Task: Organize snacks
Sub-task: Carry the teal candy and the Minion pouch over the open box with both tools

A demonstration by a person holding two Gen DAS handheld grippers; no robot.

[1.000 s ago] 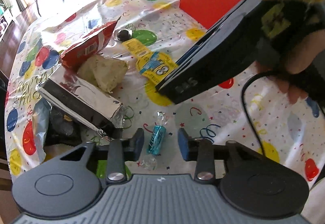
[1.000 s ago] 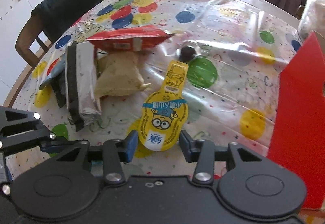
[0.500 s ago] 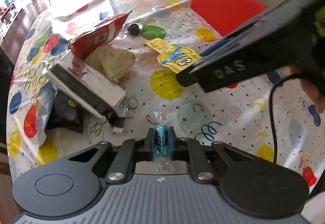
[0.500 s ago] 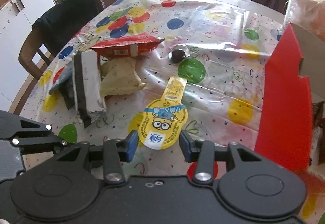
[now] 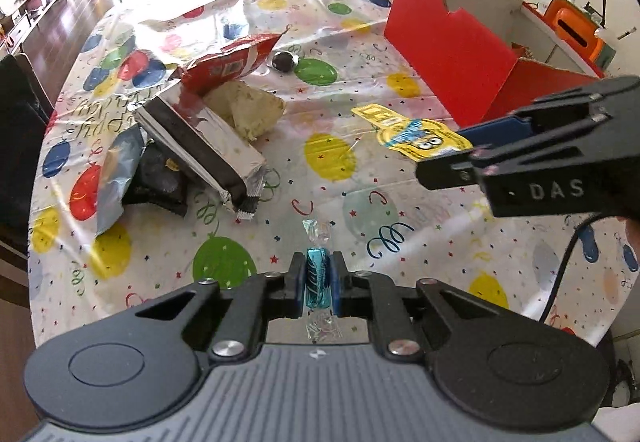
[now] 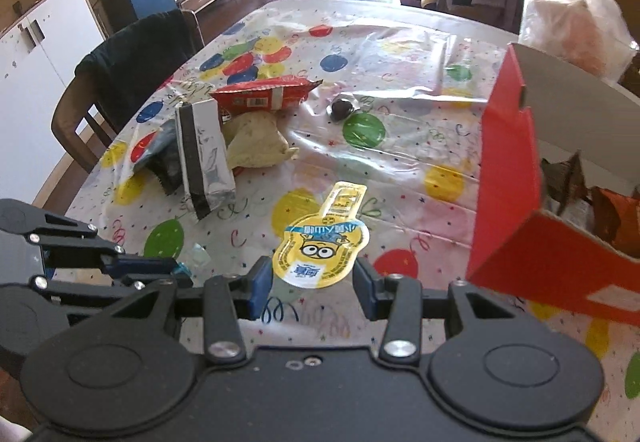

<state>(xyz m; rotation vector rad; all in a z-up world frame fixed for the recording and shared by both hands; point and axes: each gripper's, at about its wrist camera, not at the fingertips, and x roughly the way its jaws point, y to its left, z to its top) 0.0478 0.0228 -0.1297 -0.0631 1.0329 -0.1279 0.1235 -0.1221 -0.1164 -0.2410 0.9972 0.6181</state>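
- The left gripper is clamped on a teal wrapped candy. It sits right between the blue pads, one twisted clear end poking out forward and the other back toward the camera, held above the tablecloth.
- The right gripper has its jaws spread wide, not pinching anything as far as I can see. A yellow Minion pouch has its bottom edge between the two fingers, neck pointing away. From the left cam the same pouch looks like it rests against the blue finger, off the table, but I can't tell how it's supported.
- The red cardboard box stands just to the right of that pouch, open top, a few wrapped snacks already inside.
- Over on the left side of the table there's a loose heap: a silver foil pack leaning on a dark bag, a pale yellow bag, and a red chip bag behind them.
- A small dark round sweet lies by itself beside a green balloon print, well apart from both grippers.
- Nothing stands between the right gripper and the box opening; the heap is off to the side.
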